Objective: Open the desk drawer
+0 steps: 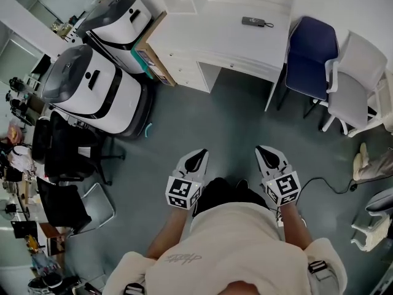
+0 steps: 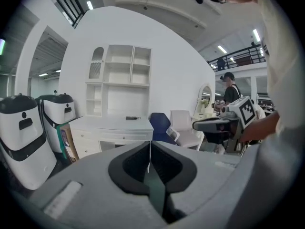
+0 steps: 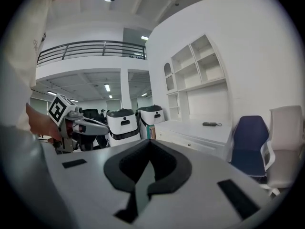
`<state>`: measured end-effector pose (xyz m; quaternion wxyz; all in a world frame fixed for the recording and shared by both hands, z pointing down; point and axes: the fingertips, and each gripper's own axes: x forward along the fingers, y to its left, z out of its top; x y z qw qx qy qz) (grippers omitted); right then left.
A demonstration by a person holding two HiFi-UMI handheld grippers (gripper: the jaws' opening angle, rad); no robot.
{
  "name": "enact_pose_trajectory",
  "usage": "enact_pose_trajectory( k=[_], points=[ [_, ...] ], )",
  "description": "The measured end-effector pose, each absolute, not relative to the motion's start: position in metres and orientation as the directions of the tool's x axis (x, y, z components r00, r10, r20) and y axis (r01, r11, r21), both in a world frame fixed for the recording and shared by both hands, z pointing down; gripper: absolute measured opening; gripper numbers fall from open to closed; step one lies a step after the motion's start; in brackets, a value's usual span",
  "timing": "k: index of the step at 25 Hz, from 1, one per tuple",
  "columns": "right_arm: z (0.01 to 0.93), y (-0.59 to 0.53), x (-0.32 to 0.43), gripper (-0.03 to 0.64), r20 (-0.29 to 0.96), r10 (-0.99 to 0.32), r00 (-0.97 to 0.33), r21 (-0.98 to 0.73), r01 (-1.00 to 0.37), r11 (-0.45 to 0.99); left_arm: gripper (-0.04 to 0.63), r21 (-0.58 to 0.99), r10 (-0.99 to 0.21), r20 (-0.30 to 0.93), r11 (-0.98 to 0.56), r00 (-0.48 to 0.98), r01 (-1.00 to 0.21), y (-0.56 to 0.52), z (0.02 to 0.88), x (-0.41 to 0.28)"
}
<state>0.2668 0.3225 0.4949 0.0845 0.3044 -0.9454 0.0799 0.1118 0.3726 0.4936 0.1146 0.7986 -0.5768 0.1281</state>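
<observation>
1. Well, a person stands on the grey floor [image 1: 233, 118] and holds a gripper in each hand, low in front of the body.
2. The left gripper [image 1: 199, 155] has its jaws pressed together, with nothing between them.
3. The right gripper [image 1: 267, 151] is the same: its jaws are tight together and pinch nothing.
4. Both grippers point toward the far side of the room. They are side by side and near each other.
5. The white counter [image 1: 215, 35] stands at the far side, against the wall. It is well apart from both grippers.
6. The desk drawer [image 1: 245, 64] is the thin, wide one just under the counter top, over the gap for legs. It looks shut, and nothing touches it.
7. A stack of drawers [image 1: 183, 72] sits to the left of that gap. They look shut too.
8. A small dark remote [image 1: 252, 22] with a short cord lies on the counter top, toward its right end.
9. White shelves [image 2: 119, 75] rise above the back of the counter.
10. A blue chair [image 1: 312, 51] stands just right of the counter. A white chair [image 1: 356, 78] is beside it, farther right.
11. Two big white and grey machines [image 1: 92, 88] stand to the left of the counter, one nearer and one farther.
12. A black cable [image 1: 328, 183] lies on the floor to the right of the right gripper.
</observation>
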Motion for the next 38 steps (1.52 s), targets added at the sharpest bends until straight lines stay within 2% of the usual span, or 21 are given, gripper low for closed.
enact_pose_trajectory(
  k=[11, 18, 28, 34, 38],
  points=[
    [0.514, 0.280, 0.224, 0.002, 0.265, -0.518, -0.814, -0.147, -0.565, 0.812, 0.018, 0.103, -0.874, 0.395, -0.264, 0.283, -0.959, 0.346, 0.528, 0.075],
    [0.501, 0.221, 0.195, 0.003, 0.296, -0.534, -0.792, -0.112, -0.584, 0.804, 0.018, 0.112, -0.892, 0.332, -0.286, 0.307, -0.952, 0.270, 0.509, 0.044],
    [0.457, 0.136, 0.143, 0.002, 0.265, -0.613, -0.744, -0.033, -0.643, 0.765, 0.018, 0.141, -0.878, 0.300, -0.347, 0.374, -0.927, 0.168, 0.490, -0.015],
    [0.460, 0.109, 0.128, 0.003, 0.283, -0.677, -0.680, -0.019, -0.709, 0.705, 0.018, 0.112, -0.858, 0.273, -0.420, 0.434, -0.901, 0.129, 0.482, -0.037],
    [0.468, 0.099, 0.121, 0.003, 0.298, -0.700, -0.648, -0.020, -0.738, 0.675, 0.018, 0.139, -0.835, 0.296, -0.442, 0.463, -0.886, 0.112, 0.498, -0.050]
  ],
)
